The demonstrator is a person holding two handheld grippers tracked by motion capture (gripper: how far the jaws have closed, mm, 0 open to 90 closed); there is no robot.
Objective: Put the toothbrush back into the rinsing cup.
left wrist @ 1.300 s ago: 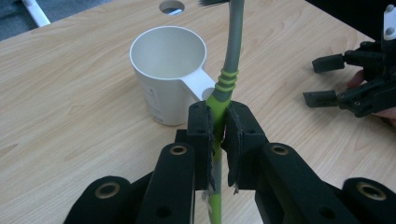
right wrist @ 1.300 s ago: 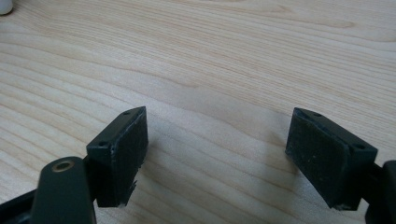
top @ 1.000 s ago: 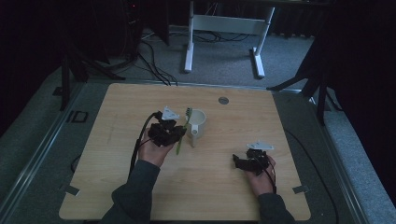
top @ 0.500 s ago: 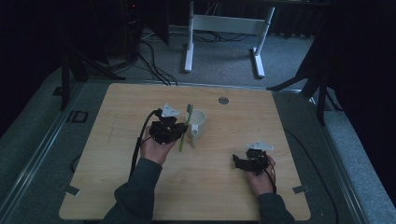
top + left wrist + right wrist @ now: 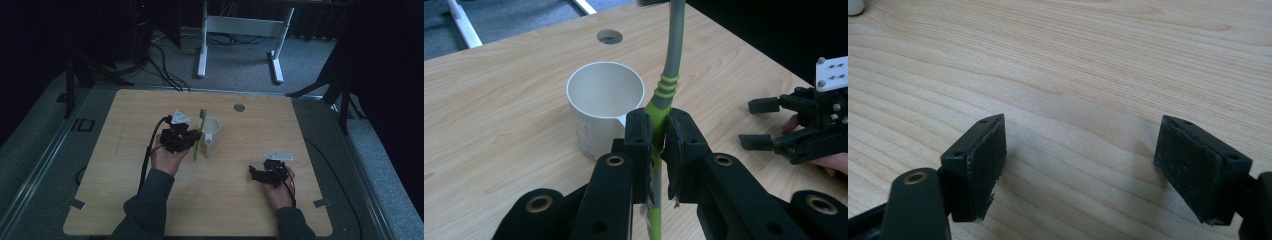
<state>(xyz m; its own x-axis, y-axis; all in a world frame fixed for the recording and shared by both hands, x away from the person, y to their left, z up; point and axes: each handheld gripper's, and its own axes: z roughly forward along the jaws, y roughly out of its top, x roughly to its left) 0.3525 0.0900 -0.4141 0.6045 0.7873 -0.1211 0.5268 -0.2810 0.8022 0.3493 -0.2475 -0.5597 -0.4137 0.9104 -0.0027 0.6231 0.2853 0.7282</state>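
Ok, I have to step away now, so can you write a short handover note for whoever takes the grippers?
Left gripper: shut on the toothbrush at its green handle, just beside the white cup.
Right gripper: open, holding nothing, low over bare table to the right of the cup.
Done: toothbrush picked up.
Left: it looks meant for the cup, which appears empty; lower it in and release.

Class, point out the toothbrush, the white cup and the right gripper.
toothbrush (image 5: 667, 82), left gripper view, ribbed green neck above the jaws.
white cup (image 5: 594, 132), left gripper view, outer wall.
right gripper (image 5: 1080, 170), right gripper view, midway between its open jaws.
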